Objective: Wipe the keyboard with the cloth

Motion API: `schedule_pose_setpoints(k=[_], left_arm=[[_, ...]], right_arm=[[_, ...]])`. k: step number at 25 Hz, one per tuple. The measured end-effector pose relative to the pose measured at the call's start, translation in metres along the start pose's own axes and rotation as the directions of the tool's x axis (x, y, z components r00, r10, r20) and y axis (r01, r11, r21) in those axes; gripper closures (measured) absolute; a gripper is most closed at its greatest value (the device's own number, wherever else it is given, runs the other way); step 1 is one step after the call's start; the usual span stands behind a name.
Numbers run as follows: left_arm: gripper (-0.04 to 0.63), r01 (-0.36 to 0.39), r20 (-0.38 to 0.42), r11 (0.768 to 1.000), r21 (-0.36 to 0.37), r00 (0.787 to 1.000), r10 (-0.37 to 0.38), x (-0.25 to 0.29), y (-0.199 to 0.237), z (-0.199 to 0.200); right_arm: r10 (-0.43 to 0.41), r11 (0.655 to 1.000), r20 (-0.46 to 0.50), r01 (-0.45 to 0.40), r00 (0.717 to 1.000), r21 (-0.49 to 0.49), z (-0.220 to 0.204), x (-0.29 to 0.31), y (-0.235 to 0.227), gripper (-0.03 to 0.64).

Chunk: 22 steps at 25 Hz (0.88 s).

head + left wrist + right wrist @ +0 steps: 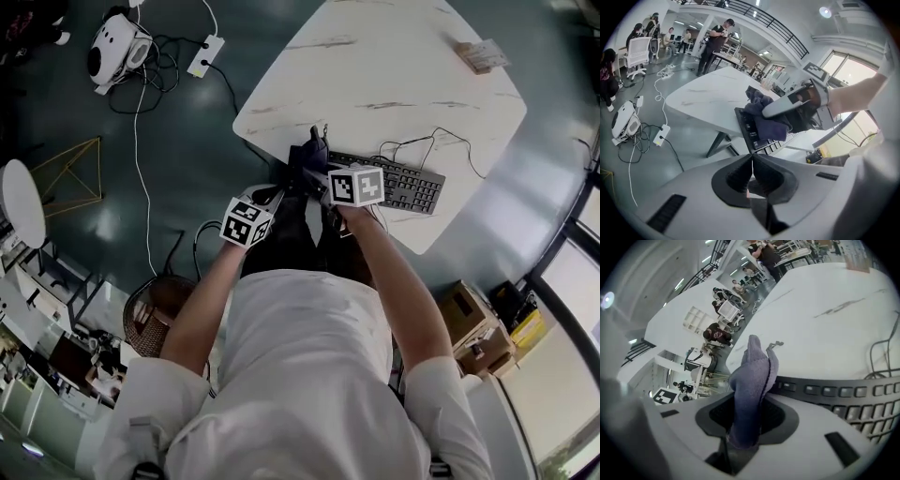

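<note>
R gripper (747, 405) clamped on purple cloth (752, 373), cloth resting on left end of keyboard (398, 184), kbd at near edge of table (394, 66), long axis left-right along it; L gripper (751, 161) closed, empty, off-table; wipe judged barely begun, most keys remaining.

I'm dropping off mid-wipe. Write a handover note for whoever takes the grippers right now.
Right gripper: shut on the cloth, which is at the left end of the keyboard.
Left gripper: shut, empty, held off the table edge and not touching the keyboard.
The keyboard lies near the front edge of the white table.
Done: the cloth is gripped and at the keys. How much is already wiped cannot be told.
Left: probably sweep the cloth along the keys toward the far end.
</note>
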<state>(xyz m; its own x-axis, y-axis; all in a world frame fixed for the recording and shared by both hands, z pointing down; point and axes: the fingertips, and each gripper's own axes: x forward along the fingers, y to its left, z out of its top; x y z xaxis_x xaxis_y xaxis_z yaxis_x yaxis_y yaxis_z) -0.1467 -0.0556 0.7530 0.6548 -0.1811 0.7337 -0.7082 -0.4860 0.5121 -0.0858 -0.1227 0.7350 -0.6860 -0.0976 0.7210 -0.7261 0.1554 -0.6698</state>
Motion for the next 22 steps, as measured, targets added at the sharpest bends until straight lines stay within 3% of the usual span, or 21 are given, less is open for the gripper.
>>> schedule_pose_setpoints(k=[4,10,18,22], left_arm=[[0.580,-0.013,-0.005,0.999,0.046,1.000,0.013,0.012,-0.011,0.005],[0.580,-0.070,0.009,0.997,-0.024,0.998,0.070,0.011,-0.011,0.004],[0.580,-0.134,0.001,0.990,-0.039,0.991,0.134,0.013,-0.011,0.006],[0.580,-0.156,-0.014,0.988,-0.003,0.988,0.156,0.013,-0.012,0.005]], right_arm=[[-0.018,0.999,0.006,0.017,1.000,0.036,-0.007,-0.028,-0.033,0.480],[-0.069,0.998,0.040,0.068,0.997,0.012,-0.012,-0.066,-0.070,0.480],[-0.152,0.986,0.059,0.156,0.987,-0.066,-0.024,-0.113,-0.117,0.479],[-0.207,0.975,0.071,0.212,0.976,-0.067,-0.029,-0.143,-0.146,0.479]])
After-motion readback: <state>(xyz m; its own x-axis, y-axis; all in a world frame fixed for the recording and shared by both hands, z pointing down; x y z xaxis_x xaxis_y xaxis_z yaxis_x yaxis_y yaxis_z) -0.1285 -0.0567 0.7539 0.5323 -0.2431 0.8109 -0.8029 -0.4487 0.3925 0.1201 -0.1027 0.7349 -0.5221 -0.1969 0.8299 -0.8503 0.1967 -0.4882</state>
